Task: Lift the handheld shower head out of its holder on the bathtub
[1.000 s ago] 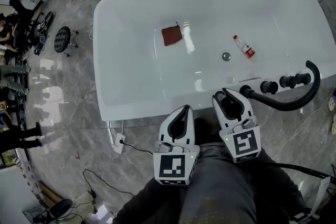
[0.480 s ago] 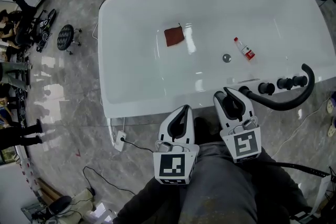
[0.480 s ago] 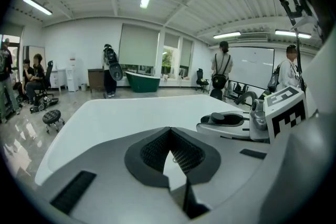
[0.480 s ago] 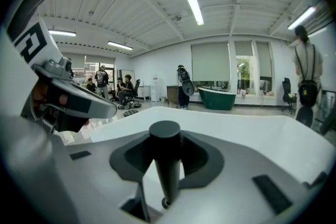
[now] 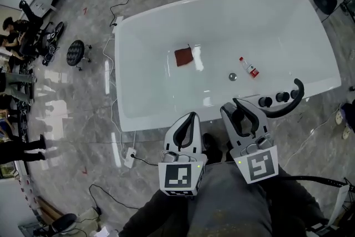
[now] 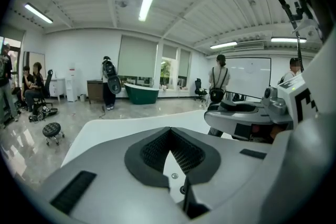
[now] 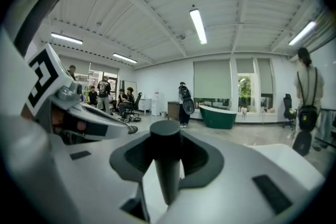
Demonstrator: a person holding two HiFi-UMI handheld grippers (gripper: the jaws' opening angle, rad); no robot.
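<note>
The right gripper (image 5: 237, 109) is grasping the handheld shower head (image 7: 166, 160) by its black handle, its fingers having just been closing on it, at the bathtub's (image 5: 166, 117) 5 o'clock rim. Its hose (image 5: 294, 98) is arcing toward 3 o'clock. The left gripper (image 5: 191, 118), at the right one's 9 o'clock, is hanging with its fingers clenched together.

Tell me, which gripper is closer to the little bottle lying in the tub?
The right. The right gripper is by the near rim of the tub, just this side of the bottle; the left gripper is further left, outside the tub.
</note>
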